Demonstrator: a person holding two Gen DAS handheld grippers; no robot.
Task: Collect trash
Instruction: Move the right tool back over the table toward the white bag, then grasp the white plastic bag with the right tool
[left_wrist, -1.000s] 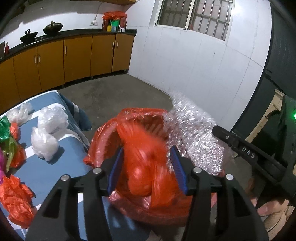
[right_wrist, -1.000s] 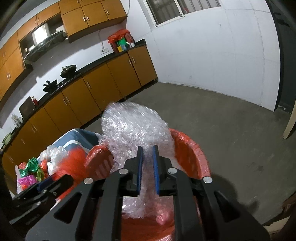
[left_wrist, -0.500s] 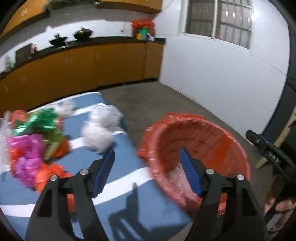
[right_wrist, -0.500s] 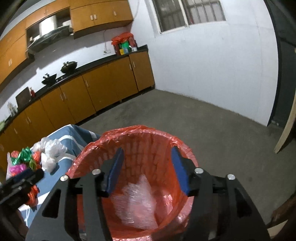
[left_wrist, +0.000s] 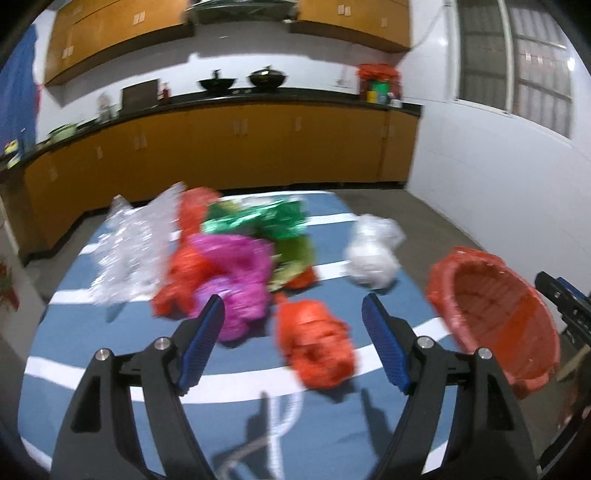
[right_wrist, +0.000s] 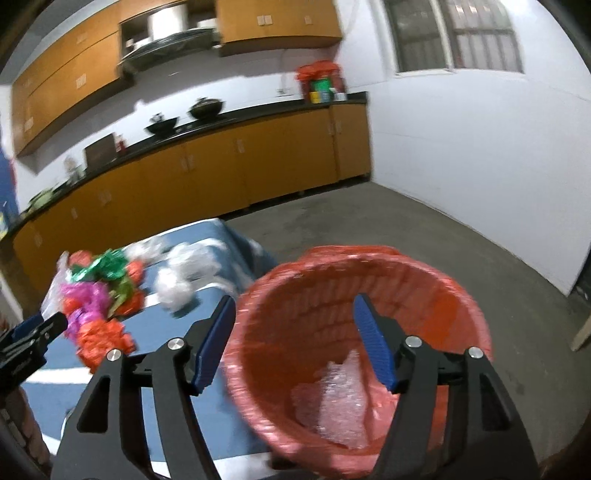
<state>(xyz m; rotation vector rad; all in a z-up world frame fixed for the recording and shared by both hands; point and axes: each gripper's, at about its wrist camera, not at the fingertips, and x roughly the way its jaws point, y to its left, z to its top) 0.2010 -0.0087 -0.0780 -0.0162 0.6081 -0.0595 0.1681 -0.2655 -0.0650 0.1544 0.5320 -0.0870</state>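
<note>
No text, label, brand or number can be read in either view. The side of the left gripper (right_wrist: 31, 341), at the left edge of the right wrist view, carries faint marks too blurred to make out. The containers on the counter (left_wrist: 376, 90) are also too small and soft to show any print.

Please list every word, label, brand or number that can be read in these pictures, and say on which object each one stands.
None can be read.
Left gripper, seen at the edge of the right wrist view: a faint pale marking on its black arm, too blurred to read.
Containers on the counter: too small and blurred to read.
</note>
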